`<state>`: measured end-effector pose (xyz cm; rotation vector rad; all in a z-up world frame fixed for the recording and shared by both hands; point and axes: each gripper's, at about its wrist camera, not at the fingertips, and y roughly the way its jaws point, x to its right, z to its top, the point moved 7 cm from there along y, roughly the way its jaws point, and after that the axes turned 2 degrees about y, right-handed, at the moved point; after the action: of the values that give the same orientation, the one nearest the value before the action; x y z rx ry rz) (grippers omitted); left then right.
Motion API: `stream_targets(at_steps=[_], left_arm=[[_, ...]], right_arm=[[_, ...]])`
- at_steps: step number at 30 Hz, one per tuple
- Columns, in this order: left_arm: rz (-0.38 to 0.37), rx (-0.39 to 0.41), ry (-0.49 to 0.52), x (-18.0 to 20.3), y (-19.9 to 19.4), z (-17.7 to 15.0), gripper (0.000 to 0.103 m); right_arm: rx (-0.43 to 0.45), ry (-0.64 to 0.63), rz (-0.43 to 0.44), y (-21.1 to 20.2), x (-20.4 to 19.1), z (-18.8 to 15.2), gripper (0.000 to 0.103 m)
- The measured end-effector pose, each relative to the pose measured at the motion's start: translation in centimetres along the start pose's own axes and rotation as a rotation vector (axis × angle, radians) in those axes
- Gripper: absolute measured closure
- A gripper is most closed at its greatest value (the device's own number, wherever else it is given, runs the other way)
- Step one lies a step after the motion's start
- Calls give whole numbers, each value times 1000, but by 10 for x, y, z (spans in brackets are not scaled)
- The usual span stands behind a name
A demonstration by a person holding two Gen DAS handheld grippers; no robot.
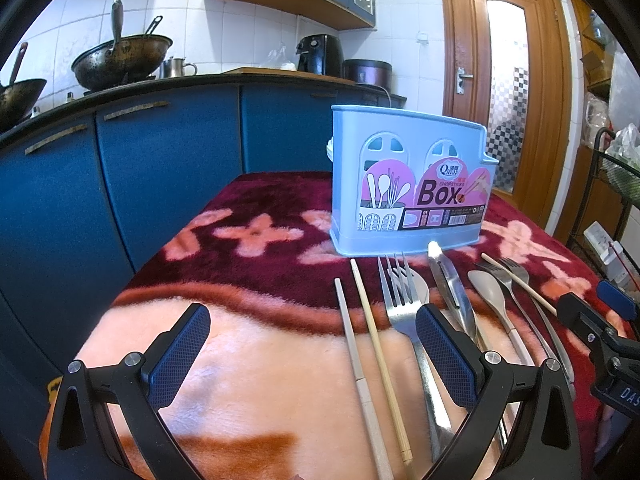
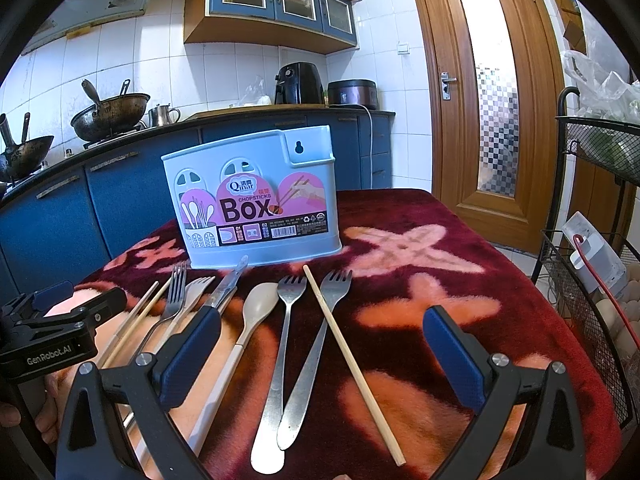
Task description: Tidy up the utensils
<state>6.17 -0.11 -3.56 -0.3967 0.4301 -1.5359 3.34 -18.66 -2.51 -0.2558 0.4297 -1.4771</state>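
Observation:
A light blue chopsticks box [image 1: 408, 184] stands upright on the blanket-covered table; it also shows in the right wrist view [image 2: 256, 196]. In front of it lie utensils in a row: two chopsticks [image 1: 368, 344], a steel fork [image 1: 400, 300], a knife [image 1: 452, 284], a beige spoon [image 2: 256, 304], two forks [image 2: 308, 320] and a crossing chopstick [image 2: 348, 356]. My left gripper [image 1: 312, 356] is open and empty above the chopsticks and fork. My right gripper [image 2: 320, 356] is open and empty above the spoon, forks and chopstick.
A red and pink flowered blanket [image 2: 460, 280] covers the table. Blue kitchen cabinets [image 1: 160, 160] with woks on top stand behind. A black wire rack [image 2: 592, 280] stands at the right table edge. A wooden door [image 2: 492, 100] is at the back right.

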Motion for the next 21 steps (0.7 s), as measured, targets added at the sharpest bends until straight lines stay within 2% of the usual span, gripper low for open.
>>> stream_targets(at_steps=[6, 10, 21], left_arm=[[-3, -21, 0, 2, 5, -1, 1], [-42, -69, 3, 2, 8, -2, 1], [-49, -148, 39, 1, 13, 9, 1]], right_arm=[[-11, 4, -3, 1, 2, -1, 0], [-24, 6, 2, 1, 3, -1, 0], [-125, -17, 8, 8, 7, 11, 0]])
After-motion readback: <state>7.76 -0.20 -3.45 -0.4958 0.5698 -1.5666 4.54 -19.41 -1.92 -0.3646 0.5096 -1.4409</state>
